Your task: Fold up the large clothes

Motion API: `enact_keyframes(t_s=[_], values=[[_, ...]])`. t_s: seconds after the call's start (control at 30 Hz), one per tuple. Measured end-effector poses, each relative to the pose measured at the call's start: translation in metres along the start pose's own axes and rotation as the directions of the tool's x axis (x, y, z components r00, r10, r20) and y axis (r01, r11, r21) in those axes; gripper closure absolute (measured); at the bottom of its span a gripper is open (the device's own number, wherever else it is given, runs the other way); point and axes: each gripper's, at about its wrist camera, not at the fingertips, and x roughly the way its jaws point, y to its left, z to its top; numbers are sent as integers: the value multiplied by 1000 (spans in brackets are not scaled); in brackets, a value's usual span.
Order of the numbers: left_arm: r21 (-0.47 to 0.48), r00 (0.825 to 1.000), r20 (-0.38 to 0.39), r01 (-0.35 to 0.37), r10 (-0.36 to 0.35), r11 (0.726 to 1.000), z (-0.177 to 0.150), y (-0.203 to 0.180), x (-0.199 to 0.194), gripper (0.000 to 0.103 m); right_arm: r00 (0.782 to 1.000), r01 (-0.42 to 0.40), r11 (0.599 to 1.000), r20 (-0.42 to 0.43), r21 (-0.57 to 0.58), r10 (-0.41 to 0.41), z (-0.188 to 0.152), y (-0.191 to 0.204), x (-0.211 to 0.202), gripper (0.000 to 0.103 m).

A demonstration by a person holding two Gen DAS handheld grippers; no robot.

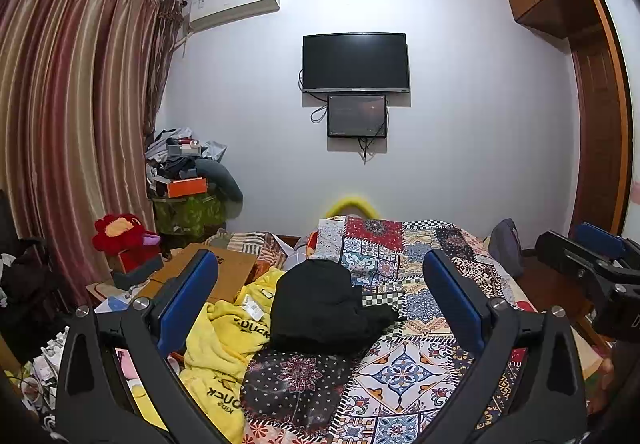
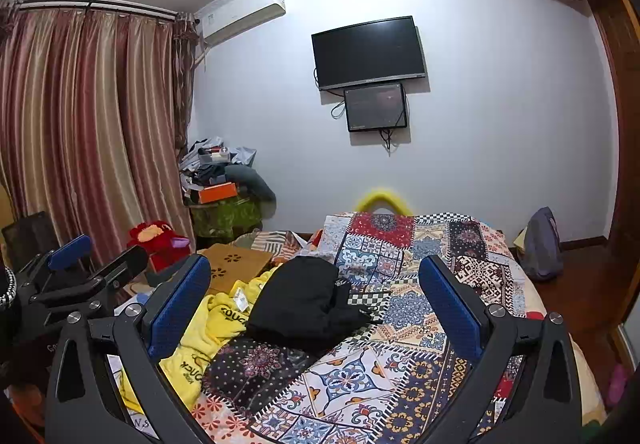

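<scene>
A black garment [image 1: 320,304] lies folded in a compact pile on the patchwork bedspread [image 1: 404,364]; it also shows in the right wrist view [image 2: 304,304]. A crumpled yellow garment with "DUCK" lettering [image 1: 224,348] lies to its left, also seen from the right wrist [image 2: 208,332]. My left gripper [image 1: 320,280] is open and empty, held above the bed, short of the black pile. My right gripper [image 2: 316,276] is open and empty too, beside the left one. The right gripper shows at the right edge of the left wrist view [image 1: 588,256], and the left gripper at the left of the right wrist view [image 2: 80,264].
A brown board [image 1: 208,276] and a red plush toy [image 1: 124,236] lie left of the bed. A cluttered pile with an orange box [image 1: 186,187] stands in the corner by the curtains [image 1: 72,115]. A TV [image 1: 356,61] hangs on the wall. A grey bag [image 2: 540,244] sits at the right.
</scene>
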Motion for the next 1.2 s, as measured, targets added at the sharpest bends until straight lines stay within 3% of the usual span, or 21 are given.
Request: enact_keyframes(t_s=[1.2], values=[[-23,998,-33,46,-47,999,-4,1,6,0,1000,10,1000,-11,7,-10,-3,3,4,0]])
